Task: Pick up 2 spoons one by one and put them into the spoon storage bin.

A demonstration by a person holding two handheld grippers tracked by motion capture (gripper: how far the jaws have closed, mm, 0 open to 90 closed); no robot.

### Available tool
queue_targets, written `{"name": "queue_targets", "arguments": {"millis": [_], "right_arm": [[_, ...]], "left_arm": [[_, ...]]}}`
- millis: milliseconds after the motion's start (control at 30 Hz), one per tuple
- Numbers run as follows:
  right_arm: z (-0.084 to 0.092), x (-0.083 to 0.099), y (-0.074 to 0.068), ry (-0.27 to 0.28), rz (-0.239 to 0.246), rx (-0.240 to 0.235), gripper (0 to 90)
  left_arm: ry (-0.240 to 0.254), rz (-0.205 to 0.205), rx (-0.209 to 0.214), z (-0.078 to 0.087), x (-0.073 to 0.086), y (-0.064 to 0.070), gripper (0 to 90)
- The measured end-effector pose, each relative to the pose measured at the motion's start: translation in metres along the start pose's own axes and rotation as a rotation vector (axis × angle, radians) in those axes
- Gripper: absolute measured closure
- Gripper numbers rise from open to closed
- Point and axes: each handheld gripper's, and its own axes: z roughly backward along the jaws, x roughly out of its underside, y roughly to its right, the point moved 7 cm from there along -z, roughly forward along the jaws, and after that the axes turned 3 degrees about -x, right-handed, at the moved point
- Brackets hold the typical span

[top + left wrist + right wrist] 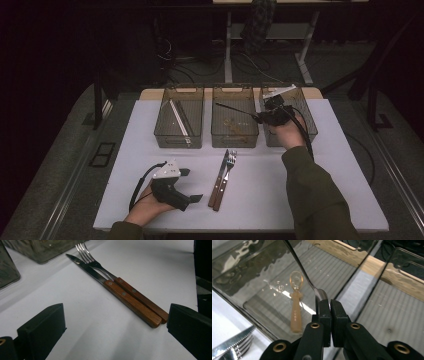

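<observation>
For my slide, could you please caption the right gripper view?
Right gripper clamps a metal spoon above the bin holding a tan spoon.

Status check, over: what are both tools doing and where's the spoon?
Right tool shut on metal spoon, held over middle bin. Left tool open, resting on table beside knife and fork. Nothing in the way.

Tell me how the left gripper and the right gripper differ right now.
The left gripper has its fingers spread wide with nothing between them; the right gripper is clamped on a thin metal utensil. The left gripper sits low at the near side of the table, beside the knife and fork; the right gripper is held over the bins at the far side. Both are black and hand-held.
</observation>
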Motion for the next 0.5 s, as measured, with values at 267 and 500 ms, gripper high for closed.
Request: {"name": "queue_targets", "arguments": {"millis": [267, 500], "right_arm": [[-0.014, -0.006, -0.005, -0.034, 0.010, 0.029, 87.4], [-0.020, -0.004, -0.007, -0.031, -0.015, 0.019, 76.3]], "left_arm": [[0.003, -0.006, 0.003, 0.000, -0.001, 0.001, 0.4], [0.004, -0.006, 0.005, 0.001, -0.001, 0.001, 0.3]]}}
